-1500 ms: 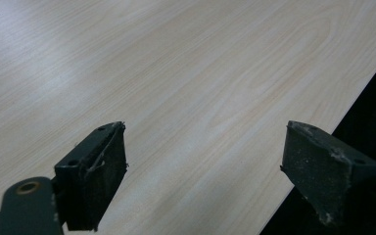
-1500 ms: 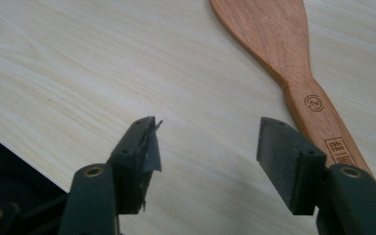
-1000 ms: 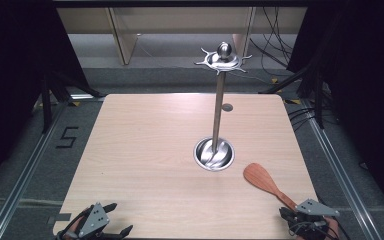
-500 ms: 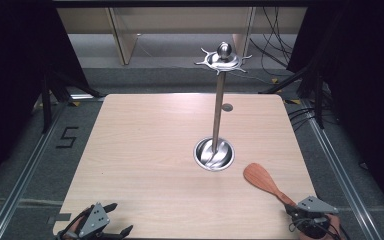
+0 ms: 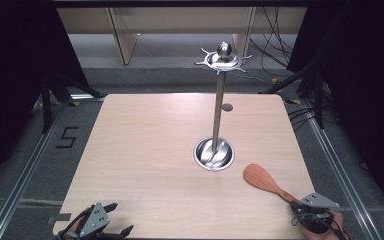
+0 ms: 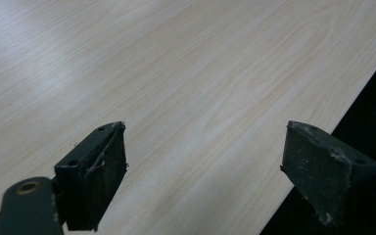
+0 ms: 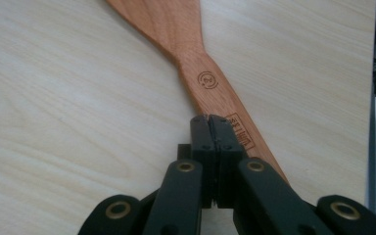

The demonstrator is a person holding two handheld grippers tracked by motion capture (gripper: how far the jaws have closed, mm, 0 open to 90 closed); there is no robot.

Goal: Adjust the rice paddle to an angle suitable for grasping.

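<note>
The right gripper (image 7: 210,122) hung with jaws pressed together over the spatula (image 7: 196,63) handle, not clearly clamping it, likely poised for a pick-up. The spatula lay flat, just right of the stand (image 5: 219,100), its blade toward the base. The left gripper (image 6: 203,161), jaws wide, idled well left of the stand, obstructing nothing.

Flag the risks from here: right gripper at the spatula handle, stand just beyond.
1. The right gripper has its jaws together above the wooden spatula, not around the handle, so a lift may come up empty.
2. The blade lies close to the metal stand; a swing could knock its tall pole.
3. The handle end sits near the table edge, so a nudge might push it off.
</note>
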